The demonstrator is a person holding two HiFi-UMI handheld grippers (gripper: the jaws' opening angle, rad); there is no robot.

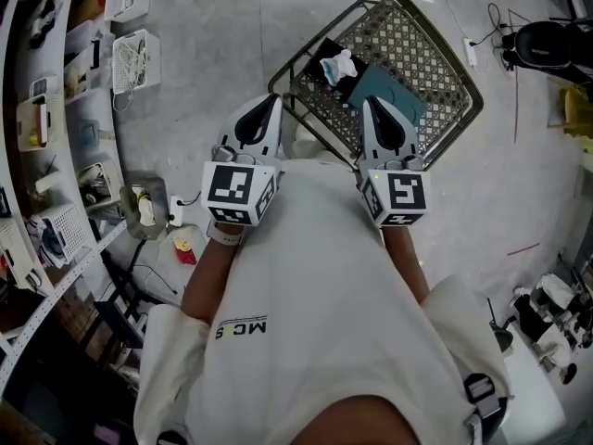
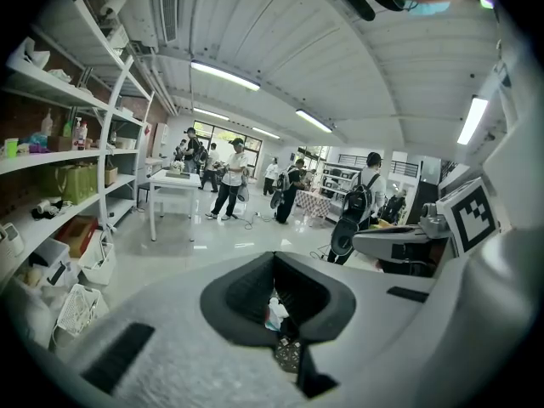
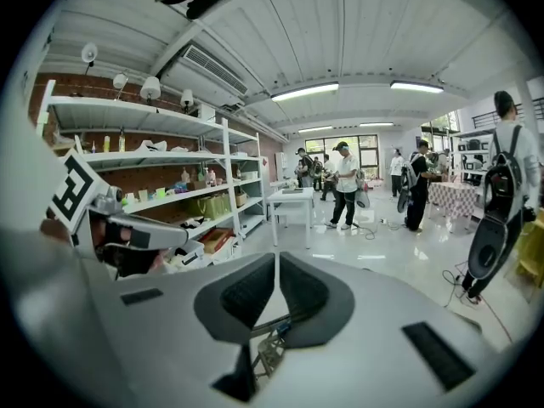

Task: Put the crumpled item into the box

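While held near the chest above the wire basket (image 1: 435, 49), both shut and empty: left gripper (image 1: 271, 102) and right gripper (image 1: 371, 105), tips pressed together with nothing between; crumpled item (image 1: 339, 65), white and pale blue, down in the basket's far-left part, just beside what looks like the teal box (image 1: 389, 95); grasp apparently not yet begun; for a clean pick, open one gripper wide before descending, come straight down on the bulk of the soft crumpled item rather than a loose edge, keep the tips off the mesh, lift clear before crossing to the box; only from the head view: basket layout and box position; only from the left gripper view: crumpled item (image 2: 274, 313) showing through the hollow behind the shut tips; from the right gripper view: bare basket wire (image 3: 270, 347) alone there
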